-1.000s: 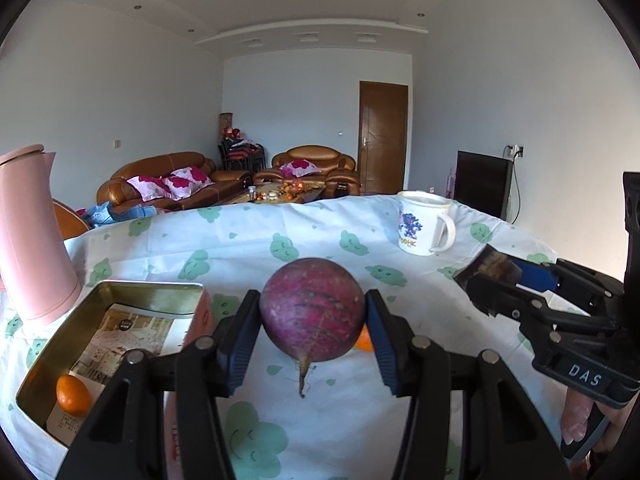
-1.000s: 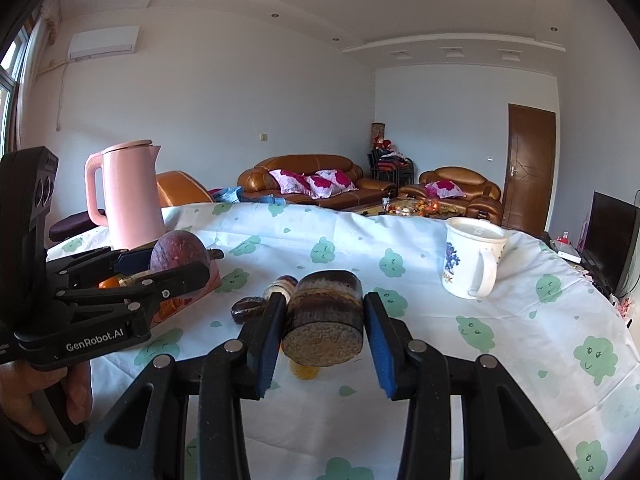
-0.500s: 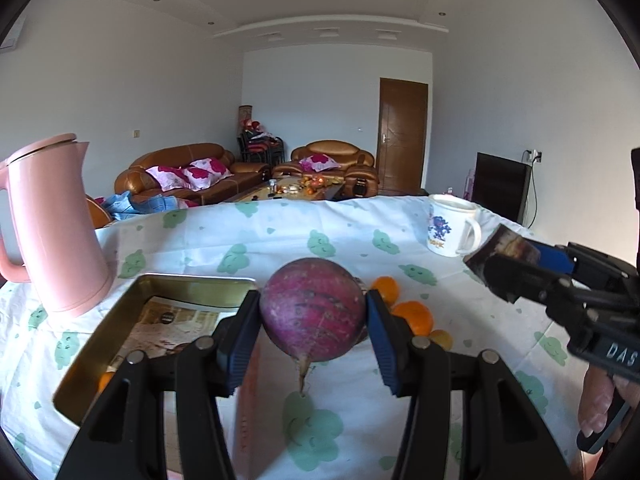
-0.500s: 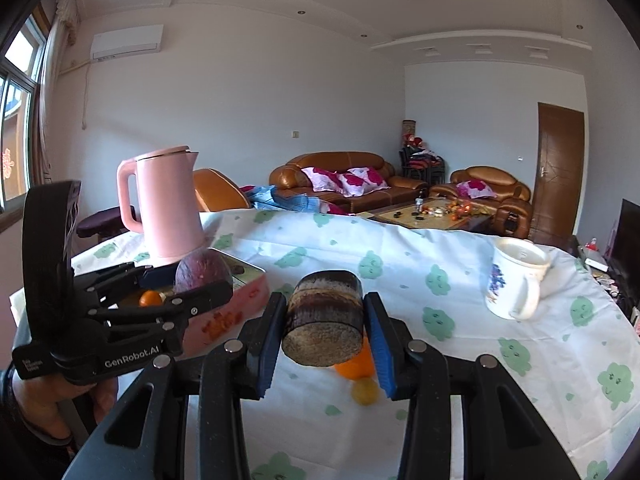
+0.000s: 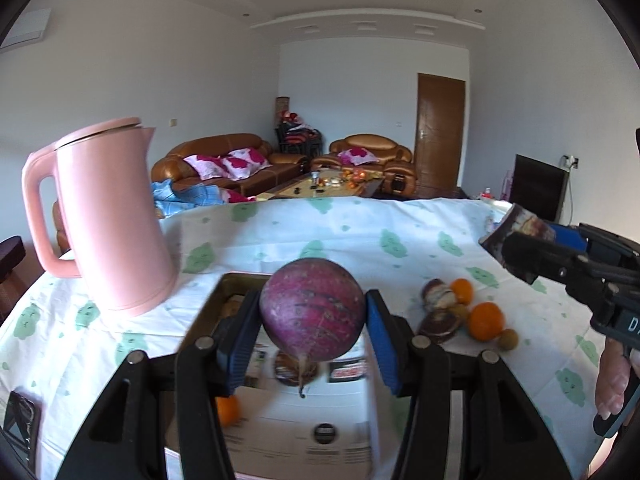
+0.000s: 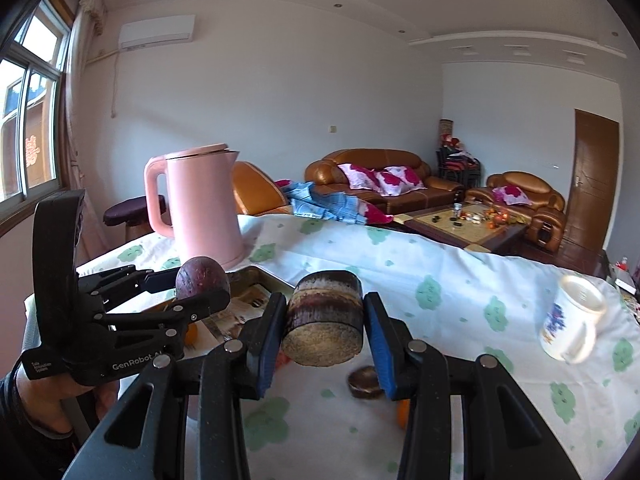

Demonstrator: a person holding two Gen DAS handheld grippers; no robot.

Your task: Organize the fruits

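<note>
My left gripper [image 5: 312, 336] is shut on a round purple fruit [image 5: 313, 309] with a short stem, held above a gold metal tin [image 5: 224, 292] lined with printed paper. One orange [image 5: 227, 410] lies in the tin. My right gripper [image 6: 324, 328] is shut on a brown cut chunk with a flat pale face [image 6: 323, 318], held over the tablecloth. The left wrist view shows that chunk [image 5: 516, 232] at the right, and the right wrist view shows the purple fruit [image 6: 202, 278] at the left. Oranges [image 5: 485, 320] and brown pieces [image 5: 438, 326] lie in a loose pile on the cloth.
A tall pink kettle [image 5: 104, 224] stands left of the tin. A white flowered mug [image 6: 572, 332] stands far right on the cloth. A dark phone [image 5: 20, 428] lies at the table's near left edge. Sofas and a coffee table stand beyond the table.
Both grippers have swung left and a little up with their loads. The tin now sits under the purple fruit, the kettle has come fully into view, and the mug has slid right.
</note>
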